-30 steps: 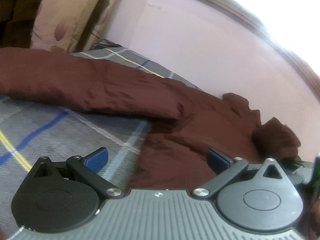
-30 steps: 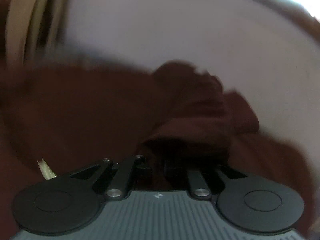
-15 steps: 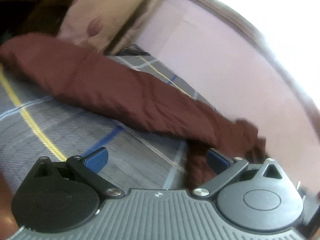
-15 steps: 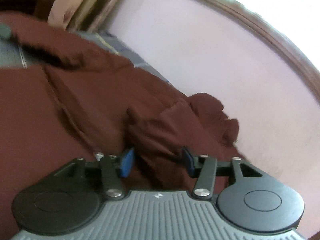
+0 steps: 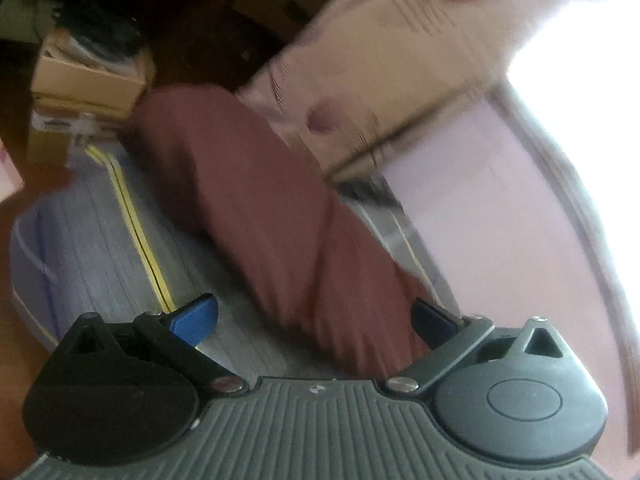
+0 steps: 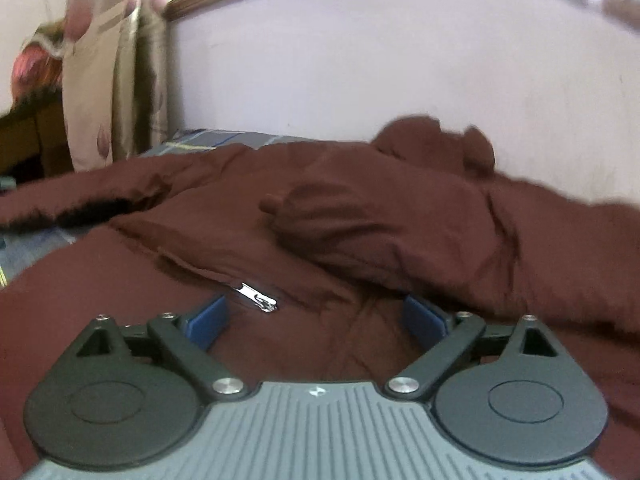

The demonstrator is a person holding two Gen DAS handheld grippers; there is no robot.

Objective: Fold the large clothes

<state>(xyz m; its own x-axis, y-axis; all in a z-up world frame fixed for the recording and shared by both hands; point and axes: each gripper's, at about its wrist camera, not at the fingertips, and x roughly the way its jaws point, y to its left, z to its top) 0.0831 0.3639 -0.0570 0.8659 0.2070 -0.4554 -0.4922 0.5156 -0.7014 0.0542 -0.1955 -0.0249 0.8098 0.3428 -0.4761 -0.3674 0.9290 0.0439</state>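
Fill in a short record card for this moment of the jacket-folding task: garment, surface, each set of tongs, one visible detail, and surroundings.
garment: brown jacket, spread out and rumpled, one sleeve stretched along the bed
surface: grey checked bedsheet with a yellow stripe
left tongs: open, over the sleeve, gripping nothing
right tongs: open, low over the jacket body, gripping nothing
detail: silver zipper pull just ahead of the right tongs
surroundings: pale wall, patterned curtain, cardboard box past the bed's end
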